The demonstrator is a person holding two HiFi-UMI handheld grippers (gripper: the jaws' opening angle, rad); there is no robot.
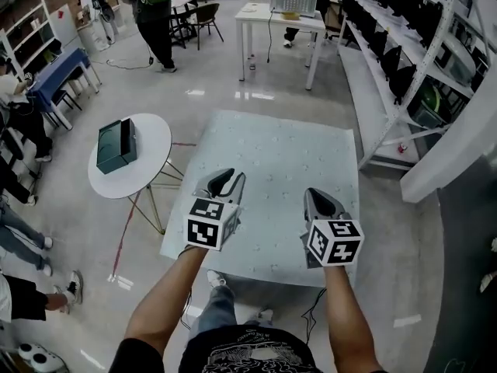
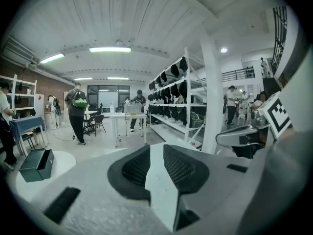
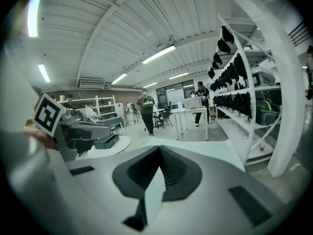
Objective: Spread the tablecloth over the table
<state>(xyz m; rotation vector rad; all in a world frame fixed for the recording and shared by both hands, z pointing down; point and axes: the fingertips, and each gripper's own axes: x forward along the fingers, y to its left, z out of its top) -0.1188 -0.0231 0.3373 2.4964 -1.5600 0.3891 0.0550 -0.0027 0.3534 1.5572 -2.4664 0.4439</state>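
Note:
A pale teal tablecloth point(image 1: 272, 158) lies flat over a rectangular table, covering its whole top; its near edge hangs in front of me. Both grippers hover above the near part of the cloth, side by side and apart from it. My left gripper point(image 1: 223, 182) is over the near left portion, its jaws a little apart with only the cloth below showing through the gap point(image 2: 157, 173). My right gripper point(image 1: 321, 202) is over the near right portion with its jaws closed together point(image 3: 155, 180) and nothing between them.
A round white side table point(image 1: 155, 142) bearing a dark green box point(image 1: 116, 146) stands left of the table. Metal shelving point(image 1: 404, 76) runs along the right. A white table point(image 1: 279, 18) and a standing person point(image 1: 155, 22) are at the back; seated people line the left edge.

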